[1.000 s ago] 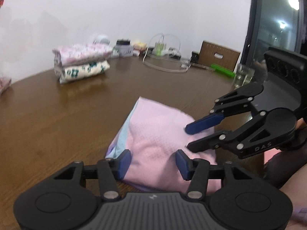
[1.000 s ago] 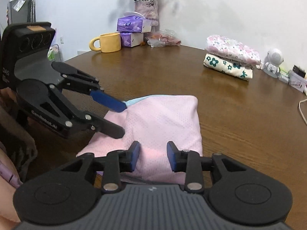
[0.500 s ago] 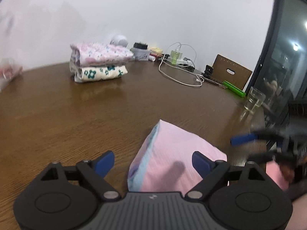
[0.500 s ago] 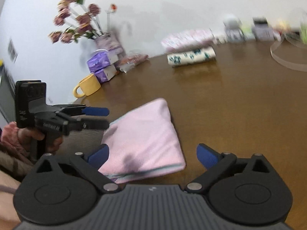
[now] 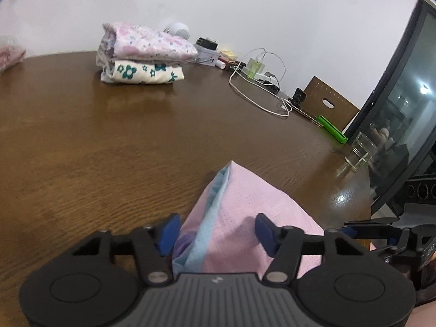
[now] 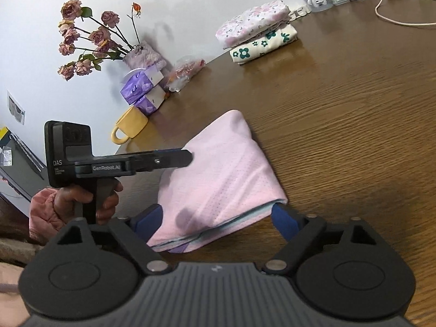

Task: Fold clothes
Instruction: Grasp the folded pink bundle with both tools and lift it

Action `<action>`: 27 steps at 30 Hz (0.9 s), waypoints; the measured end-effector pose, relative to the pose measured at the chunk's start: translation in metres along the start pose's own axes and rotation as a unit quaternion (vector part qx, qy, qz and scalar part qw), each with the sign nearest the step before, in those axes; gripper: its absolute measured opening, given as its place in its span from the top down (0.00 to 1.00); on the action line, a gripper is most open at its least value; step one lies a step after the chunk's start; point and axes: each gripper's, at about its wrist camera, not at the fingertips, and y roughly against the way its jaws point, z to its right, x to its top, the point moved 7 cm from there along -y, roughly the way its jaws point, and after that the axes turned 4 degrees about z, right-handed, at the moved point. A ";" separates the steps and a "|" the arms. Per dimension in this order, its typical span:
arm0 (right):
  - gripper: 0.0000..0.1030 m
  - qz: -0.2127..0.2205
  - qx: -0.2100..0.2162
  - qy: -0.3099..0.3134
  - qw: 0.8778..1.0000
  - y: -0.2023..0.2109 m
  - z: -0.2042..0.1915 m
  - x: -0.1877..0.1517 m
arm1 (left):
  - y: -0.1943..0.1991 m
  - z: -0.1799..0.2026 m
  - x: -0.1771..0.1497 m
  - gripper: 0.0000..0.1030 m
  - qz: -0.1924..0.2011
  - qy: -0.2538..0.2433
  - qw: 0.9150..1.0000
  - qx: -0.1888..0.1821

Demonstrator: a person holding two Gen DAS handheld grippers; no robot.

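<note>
1. Pink garment (image 6: 223, 179): folded into a compact packet with a light blue layer (image 5: 209, 226) showing along its edge; it lies flat on the near part of the table, between the two grippers.
2. Left gripper (image 5: 215, 233): blue-padded fingers (image 5: 169, 233) stand either side of the garment's near corner. Jaws have just been closing and are half spread, with the garment's corner between them; the left pad is at the blue edge, the right pad is over the pink fabric, and I cannot tell whether either presses on it. In the right wrist view the same tool (image 6: 188, 158) is seen side-on, its tip over the garment's far-left edge, with a person's hand (image 6: 81, 201) around its handle.
3. Right gripper (image 6: 218, 219): jaws have just been closing slightly but are spread wide, straddling the garment's near folded edge; both pads sit just outside the cloth, not pinching it.
4. Wooden table (image 5: 109, 150): brown, round-edged, grain visible.
5. Stack of folded clothes (image 5: 141, 54): a pink floral piece on top of a cream piece with green flowers, well apart from the pink garment, at the far side.
6. Far-edge items: white cable (image 5: 259, 100), green bar (image 5: 332, 130), drinking glass (image 5: 359, 150).
7. Left-edge items: yellow mug (image 6: 130, 125), purple tissue packs (image 6: 144, 90), vase of dried roses (image 6: 90, 35).
</note>
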 end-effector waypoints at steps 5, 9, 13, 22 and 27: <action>0.49 0.002 -0.009 -0.014 1.000 -0.010 0.002 0.005 | 0.003 -0.009 -0.005 0.72 0.009 0.032 0.999 0.000; 0.70 0.001 -0.021 -0.017 1.000 -0.018 0.011 0.014 | 0.014 -0.007 -0.014 0.76 0.019 0.038 0.999 0.017; 0.73 -0.003 -0.028 0.000 1.000 -0.029 0.014 0.025 | 0.028 -0.002 -0.025 0.76 0.028 0.038 0.998 0.037; 0.74 -0.043 -0.021 0.058 0.997 -0.075 0.001 0.055 | 0.052 0.005 -0.046 0.76 0.056 0.050 0.995 0.072; 0.74 -0.049 -0.016 0.080 0.996 -0.090 -0.009 0.059 | 0.057 0.002 -0.046 0.76 0.068 0.058 0.992 0.085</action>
